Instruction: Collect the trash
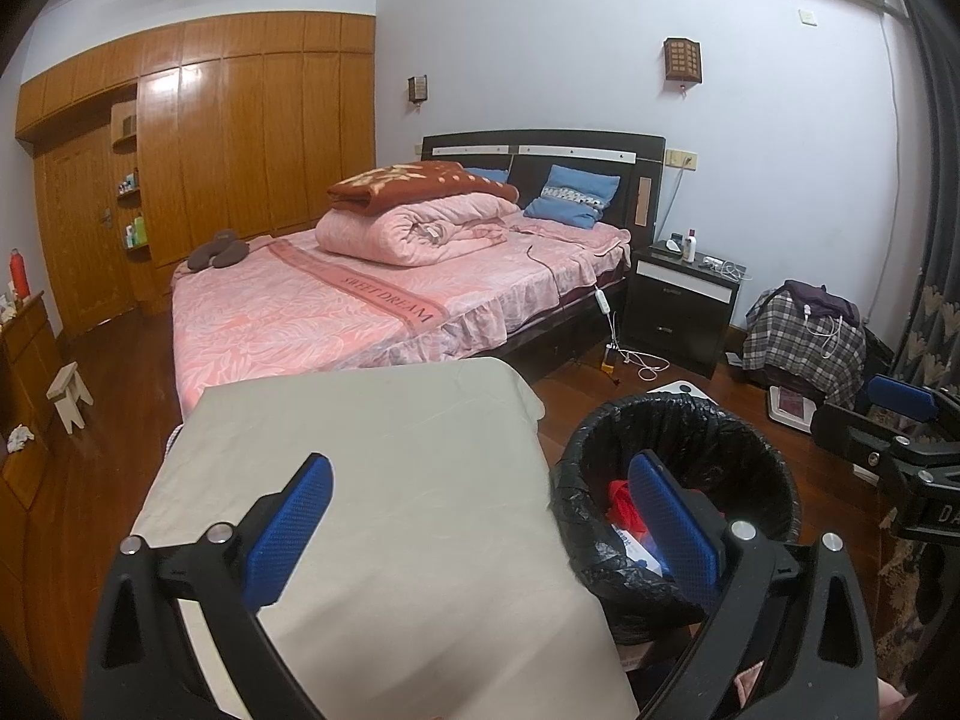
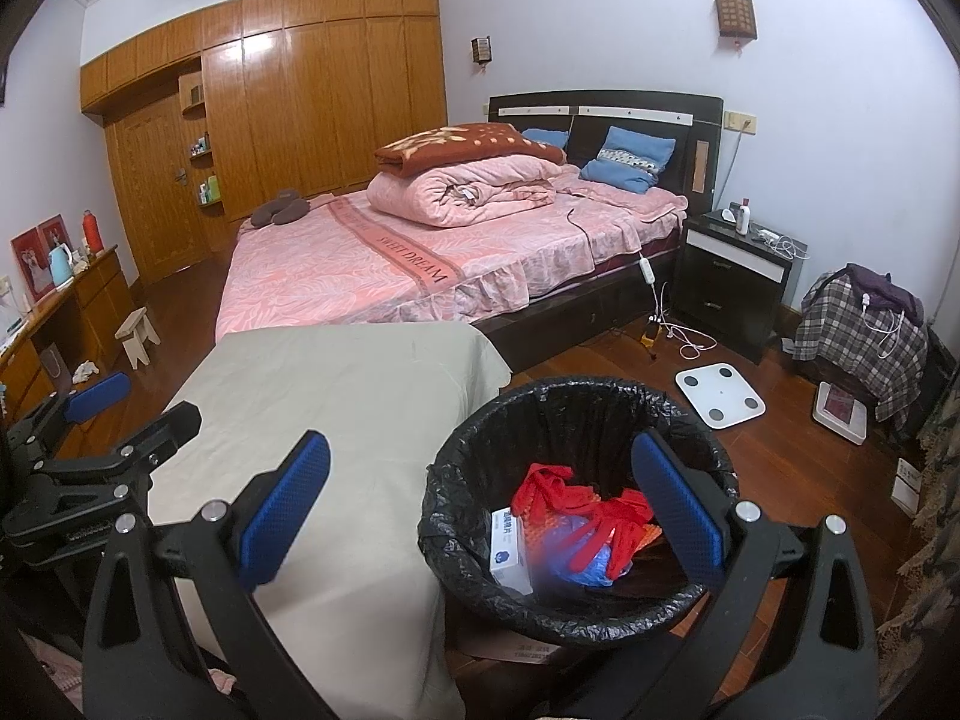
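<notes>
Both grippers hang with jaws released and nothing between the blue pads. The left gripper (image 1: 480,516) is above the near end of a table covered in a beige cloth (image 1: 372,480), its right finger overlapping the bin's rim in that view. The right gripper (image 2: 480,498) is further right, with its left finger over the cloth and its right finger over the bin.

The trash bin (image 2: 576,618), lined with a black bag, stands on the wooden floor touching or just beside the table's right edge. Inside lie a white box (image 2: 510,552) with blue print too small to read, a red crumpled item (image 2: 558,498) and a blue piece (image 2: 591,561); part of this heap is blurred, so their edges are hard to separate. From the left wrist only a sliver of red shows, the rest hidden by the finger and rim.

Far behind is a bed (image 2: 372,264) with pink bedding. A white scale (image 2: 720,396) lies on the floor right of the bin. A cardboard piece (image 2: 522,651) pokes out beneath the bin, mostly covered. The table cloth's near end is cut off by the gripper bodies.
</notes>
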A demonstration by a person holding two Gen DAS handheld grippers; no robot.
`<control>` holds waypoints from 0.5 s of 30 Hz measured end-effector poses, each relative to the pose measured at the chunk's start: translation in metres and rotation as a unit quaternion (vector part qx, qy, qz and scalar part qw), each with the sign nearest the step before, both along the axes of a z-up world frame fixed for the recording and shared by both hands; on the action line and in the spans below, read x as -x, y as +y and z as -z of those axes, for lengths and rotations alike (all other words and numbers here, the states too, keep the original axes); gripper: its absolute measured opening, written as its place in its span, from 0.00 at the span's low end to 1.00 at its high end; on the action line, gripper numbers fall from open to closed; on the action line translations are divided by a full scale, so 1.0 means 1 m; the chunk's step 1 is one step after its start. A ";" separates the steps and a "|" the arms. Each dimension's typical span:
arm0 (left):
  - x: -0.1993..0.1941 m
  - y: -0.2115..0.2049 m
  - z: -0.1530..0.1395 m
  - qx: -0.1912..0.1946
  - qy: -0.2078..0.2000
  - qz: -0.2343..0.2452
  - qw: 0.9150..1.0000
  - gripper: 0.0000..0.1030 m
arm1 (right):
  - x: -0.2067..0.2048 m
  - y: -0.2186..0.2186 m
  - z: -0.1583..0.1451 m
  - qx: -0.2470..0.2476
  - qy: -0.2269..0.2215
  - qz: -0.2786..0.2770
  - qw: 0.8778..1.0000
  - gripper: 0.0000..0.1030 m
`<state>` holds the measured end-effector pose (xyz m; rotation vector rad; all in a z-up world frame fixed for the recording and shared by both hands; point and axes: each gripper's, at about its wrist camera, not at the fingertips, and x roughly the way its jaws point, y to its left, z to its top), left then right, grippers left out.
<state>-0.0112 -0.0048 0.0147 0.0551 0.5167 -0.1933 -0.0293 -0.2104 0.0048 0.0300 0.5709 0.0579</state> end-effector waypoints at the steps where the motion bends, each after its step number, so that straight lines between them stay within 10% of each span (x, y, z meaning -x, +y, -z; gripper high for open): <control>1: 0.000 0.000 0.000 0.000 0.000 0.000 1.000 0.94 | 0.000 0.000 0.000 0.000 0.000 0.000 1.000 0.95; 15: -0.001 0.000 -0.001 0.000 0.001 0.000 1.000 0.94 | 0.001 0.006 0.004 -0.001 0.003 0.000 1.000 0.95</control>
